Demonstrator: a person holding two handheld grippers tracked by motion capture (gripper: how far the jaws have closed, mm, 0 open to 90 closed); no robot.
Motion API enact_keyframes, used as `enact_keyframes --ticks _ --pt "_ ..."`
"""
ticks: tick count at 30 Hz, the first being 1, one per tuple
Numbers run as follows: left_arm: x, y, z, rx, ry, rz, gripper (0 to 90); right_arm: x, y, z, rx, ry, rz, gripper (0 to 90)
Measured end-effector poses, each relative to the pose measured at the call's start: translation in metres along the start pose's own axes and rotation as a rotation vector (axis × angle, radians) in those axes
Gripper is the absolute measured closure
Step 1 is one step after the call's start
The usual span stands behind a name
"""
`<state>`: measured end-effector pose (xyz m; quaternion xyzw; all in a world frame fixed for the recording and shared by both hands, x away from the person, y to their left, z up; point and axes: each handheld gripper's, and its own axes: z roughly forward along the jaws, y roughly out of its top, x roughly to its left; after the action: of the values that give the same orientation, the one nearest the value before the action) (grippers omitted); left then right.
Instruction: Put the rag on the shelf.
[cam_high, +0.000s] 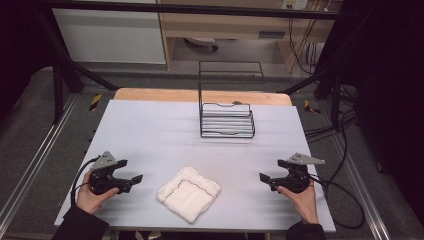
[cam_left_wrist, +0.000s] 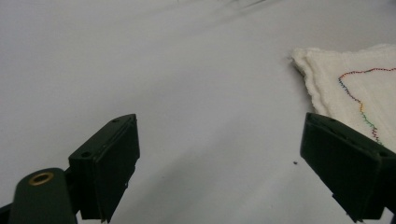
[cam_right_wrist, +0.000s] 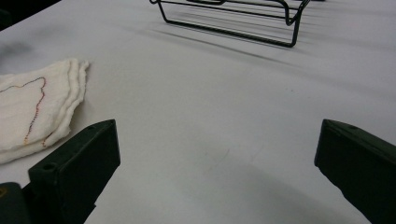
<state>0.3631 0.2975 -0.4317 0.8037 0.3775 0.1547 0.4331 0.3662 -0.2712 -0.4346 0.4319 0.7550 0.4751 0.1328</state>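
2 claws spread wide, towel (cam_high: 189, 193) between, edge cropped

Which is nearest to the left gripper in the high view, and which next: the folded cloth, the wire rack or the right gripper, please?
1. Folded cloth, just right of the left gripper.
2. Right gripper, across the table's near side.
3. Wire rack, far centre.

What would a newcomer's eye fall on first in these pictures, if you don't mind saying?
Probably the folded white cloth with its coloured stitched line, lying near the front edge of the grey table. On either side of it a hand holds a tool, the left tool and the right tool, both open and pointing inward at the cloth. Farther back stands an empty black wire rack.
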Motion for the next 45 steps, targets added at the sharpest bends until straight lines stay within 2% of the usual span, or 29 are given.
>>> enact_keyframes --ticks 11,14,21,24,25,29,35,41,45 --pt "-0.009 0.002 0.002 -0.008 -0.012 0.000 14.0 0.002 -0.001 0.002 0.018 -0.008 -0.005 1.0" --pt "-0.014 0.003 0.003 0.000 -0.020 0.008 15.1 0.003 -0.001 0.004 0.029 -0.019 -0.009 1.0" --pt "-0.030 0.005 0.010 0.005 -0.063 -0.002 20.3 0.010 -0.001 0.009 0.043 -0.025 -0.021 1.3" --pt "-0.043 0.005 0.017 0.030 -0.085 -0.006 22.6 0.014 0.000 0.012 0.054 -0.022 -0.027 1.5" --pt "-0.043 0.005 0.017 0.030 -0.085 -0.006 23.9 0.016 0.000 0.013 0.055 -0.020 -0.031 1.5" --pt "-0.060 0.005 0.024 0.072 -0.086 0.014 29.1 0.022 0.002 0.017 0.066 -0.009 -0.041 1.7" --pt "-0.077 0.002 0.029 0.110 -0.102 0.033 43.1 0.034 0.004 0.023 0.078 0.008 -0.050 3.2" --pt "-0.082 0.002 0.032 0.145 -0.111 0.024 57.5 0.047 0.007 0.030 0.084 0.030 -0.068 5.4" --pt "-0.082 0.001 0.033 0.157 -0.118 0.007 63.1 0.056 0.009 0.035 0.084 0.046 -0.075 6.9"
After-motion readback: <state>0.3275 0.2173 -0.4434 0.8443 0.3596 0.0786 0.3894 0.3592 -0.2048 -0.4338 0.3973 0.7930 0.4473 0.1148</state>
